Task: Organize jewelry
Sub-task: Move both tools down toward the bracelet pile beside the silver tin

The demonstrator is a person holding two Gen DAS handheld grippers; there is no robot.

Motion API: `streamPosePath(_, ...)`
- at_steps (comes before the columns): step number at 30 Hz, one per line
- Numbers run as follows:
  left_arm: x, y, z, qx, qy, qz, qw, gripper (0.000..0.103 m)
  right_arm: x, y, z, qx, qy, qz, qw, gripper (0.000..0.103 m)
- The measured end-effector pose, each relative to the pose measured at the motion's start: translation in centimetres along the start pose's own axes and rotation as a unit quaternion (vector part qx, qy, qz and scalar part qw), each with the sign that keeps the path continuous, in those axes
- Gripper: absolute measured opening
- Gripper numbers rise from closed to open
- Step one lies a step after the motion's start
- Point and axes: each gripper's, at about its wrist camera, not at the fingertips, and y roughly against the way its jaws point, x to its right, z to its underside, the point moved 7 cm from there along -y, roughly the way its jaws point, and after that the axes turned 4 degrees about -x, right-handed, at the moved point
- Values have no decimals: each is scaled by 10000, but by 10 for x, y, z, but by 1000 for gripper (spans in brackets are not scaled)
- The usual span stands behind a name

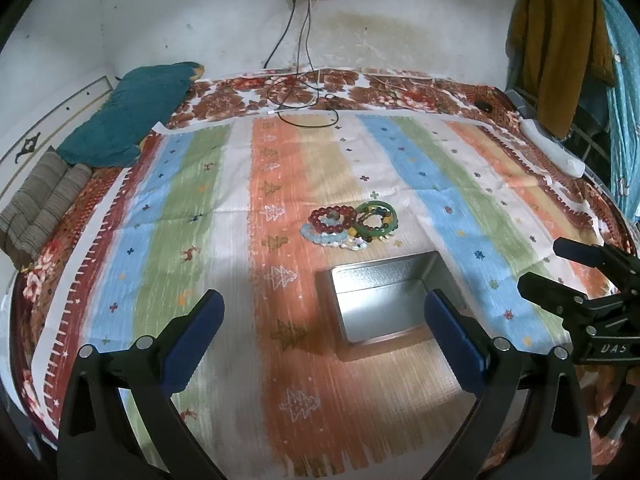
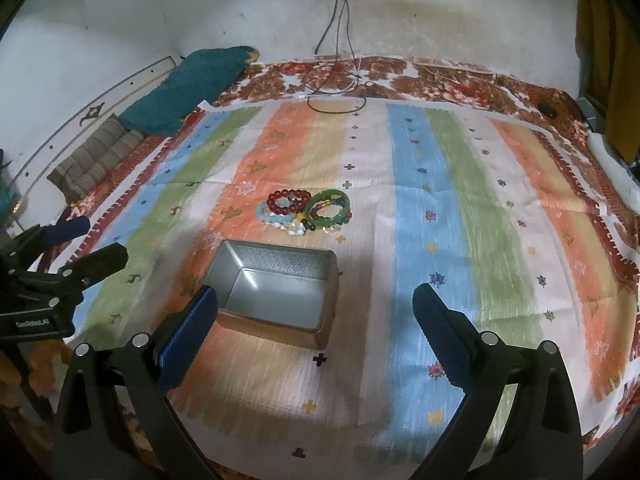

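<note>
A pile of bracelets [image 1: 352,226] lies on the striped cloth: a dark red bead bracelet [image 1: 333,219], a green bangle [image 1: 377,219], pale blue beads and others. The pile also shows in the right wrist view [image 2: 306,212]. An open, empty metal tin [image 1: 390,298] sits just in front of the pile, also seen in the right wrist view [image 2: 280,292]. My left gripper [image 1: 324,328] is open and empty, near side of the tin. My right gripper [image 2: 316,320] is open and empty, also near the tin; it appears at the right edge of the left wrist view [image 1: 560,268].
The striped cloth [image 1: 224,208] covers a bed with a floral sheet. A teal pillow [image 1: 128,116] and folded striped fabric [image 1: 44,204] lie at the far left. Cables [image 1: 304,96] trail from a wall socket onto the bed's far edge. Clothes [image 1: 560,48] hang at the right.
</note>
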Motion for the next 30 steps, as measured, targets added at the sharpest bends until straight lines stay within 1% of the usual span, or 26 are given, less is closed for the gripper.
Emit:
streamPosePath(8, -7, -16, -17, -74, 47, -148, 9999, 97, 4, -12, -12, -109, -16, 29, 9999, 99)
streamPosePath(15, -12, -31, -28, -192, 75, -215, 9996, 97, 7, -23, -23, -199, 17, 102, 9997, 99)
streamPosePath(24, -22, -50, -42, -364, 228, -268, 9987, 97, 14, -40, -36, -369, 17, 189, 9991, 99)
streamPosePath(30, -26, -65, -53, -460, 296, -324, 9980, 97, 19, -54, -44, -501, -53, 186, 9986, 99)
